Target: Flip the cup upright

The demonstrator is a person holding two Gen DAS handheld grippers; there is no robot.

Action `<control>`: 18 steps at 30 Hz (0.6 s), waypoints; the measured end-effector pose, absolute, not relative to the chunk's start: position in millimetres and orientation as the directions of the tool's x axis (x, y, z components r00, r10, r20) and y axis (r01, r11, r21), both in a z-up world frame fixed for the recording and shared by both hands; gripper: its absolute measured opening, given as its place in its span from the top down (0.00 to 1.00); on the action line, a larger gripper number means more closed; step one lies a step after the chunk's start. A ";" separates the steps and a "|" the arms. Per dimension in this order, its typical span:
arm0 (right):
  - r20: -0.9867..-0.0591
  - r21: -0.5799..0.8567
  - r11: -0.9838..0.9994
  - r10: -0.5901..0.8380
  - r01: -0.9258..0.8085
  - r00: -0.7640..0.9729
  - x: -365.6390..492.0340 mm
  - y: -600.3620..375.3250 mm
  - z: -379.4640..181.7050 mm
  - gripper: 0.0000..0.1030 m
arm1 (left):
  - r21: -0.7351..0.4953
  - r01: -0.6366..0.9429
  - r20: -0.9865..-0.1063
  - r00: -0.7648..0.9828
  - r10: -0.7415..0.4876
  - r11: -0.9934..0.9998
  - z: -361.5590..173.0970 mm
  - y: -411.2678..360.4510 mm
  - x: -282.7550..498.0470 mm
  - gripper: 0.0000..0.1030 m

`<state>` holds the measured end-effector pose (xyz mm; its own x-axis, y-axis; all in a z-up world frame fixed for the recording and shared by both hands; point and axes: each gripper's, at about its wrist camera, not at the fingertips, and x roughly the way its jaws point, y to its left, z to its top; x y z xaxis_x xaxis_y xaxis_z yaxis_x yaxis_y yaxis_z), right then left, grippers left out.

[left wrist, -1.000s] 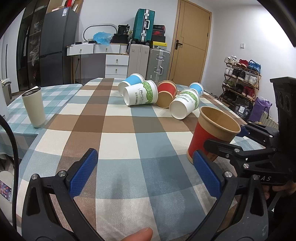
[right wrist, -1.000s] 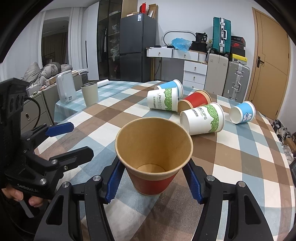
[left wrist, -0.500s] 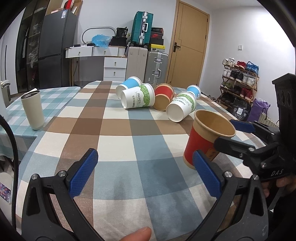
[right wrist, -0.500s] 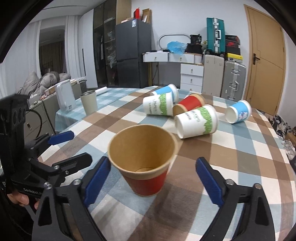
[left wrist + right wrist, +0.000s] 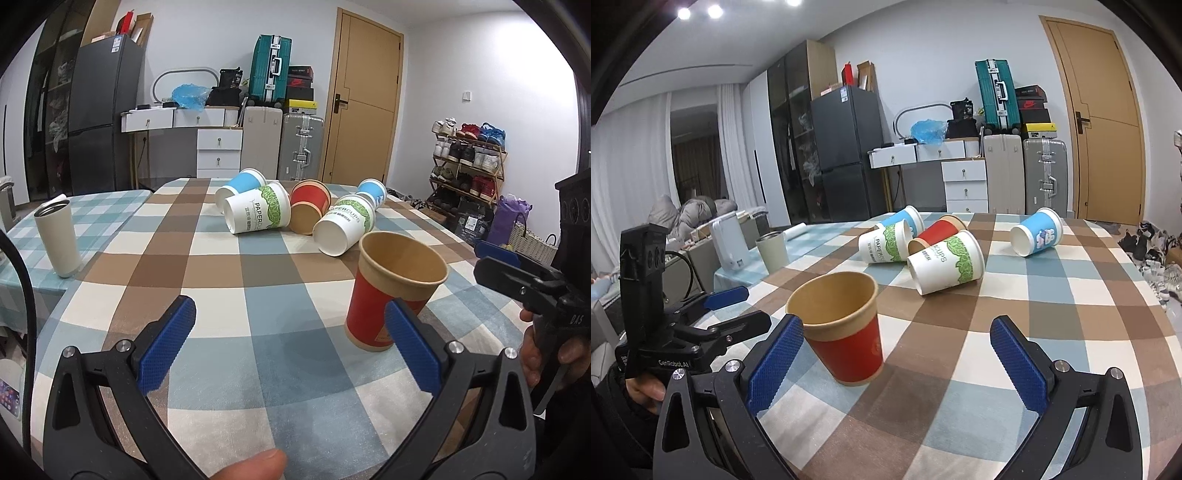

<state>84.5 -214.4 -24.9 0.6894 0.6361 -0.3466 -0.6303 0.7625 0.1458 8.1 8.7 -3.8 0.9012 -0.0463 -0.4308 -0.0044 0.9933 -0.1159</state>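
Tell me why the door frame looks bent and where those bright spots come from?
Both views are fisheye: the door bows near the right wrist view's edge, and black corners ring each picture. The bright spots are ceiling lights in the right wrist view. The left wrist view is evenly lit, with a soft shadow beside the upright red cup.

Both grippers wide open, nothing held.
Left gripper (image 5: 290, 347) sits at frame bottom in its own view, blue pads spread; a fingertip (image 5: 255, 463) shows at bottom centre. Right gripper (image 5: 895, 363) likewise spread at frame bottom; its holder's hand (image 5: 546, 354) wraps the handle at right edge of the left view.
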 end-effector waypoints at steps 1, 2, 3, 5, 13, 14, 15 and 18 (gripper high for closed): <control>-0.336 0.156 0.759 0.643 -0.632 0.688 84.2 -216.6 -24.2 0.00 | -0.118 -0.003 -0.425 0.904 -0.048 0.993 -3.3 8.4 7.8 0.01; -0.332 0.163 0.756 0.647 -0.634 0.686 84.2 -217.9 -24.1 0.00 | -0.127 0.006 -0.424 0.904 -0.060 0.992 -2.8 8.3 7.9 0.01; -0.334 0.167 0.755 0.649 -0.635 0.684 85.1 -218.3 -25.1 0.00 | -0.139 0.017 -0.425 0.902 -0.075 0.990 -2.4 8.1 8.0 0.01; -0.338 0.166 0.753 0.650 -0.637 0.680 84.6 -218.0 -25.2 0.00 | -0.147 0.019 -0.425 0.902 -0.080 0.989 -0.9 8.2 8.9 0.01; -0.341 0.156 0.748 0.653 -0.645 0.676 81.9 -215.1 -26.4 0.00 | -0.133 0.035 -0.400 0.913 -0.086 0.990 7.0 6.3 13.2 0.01; -0.342 0.157 0.748 0.654 -0.645 0.675 81.6 -215.0 -26.5 0.00 | -0.131 0.038 -0.399 0.913 -0.088 0.991 7.0 6.4 14.8 0.01; -0.342 0.156 0.747 0.654 -0.646 0.674 82.3 -214.6 -26.7 0.00 | -0.127 0.043 -0.397 0.913 -0.091 0.991 7.3 5.5 15.8 0.01; -0.342 0.158 0.745 0.657 -0.648 0.672 82.1 -214.3 -26.9 0.00 | -0.121 0.050 -0.406 0.909 -0.096 0.991 4.3 3.6 18.3 0.01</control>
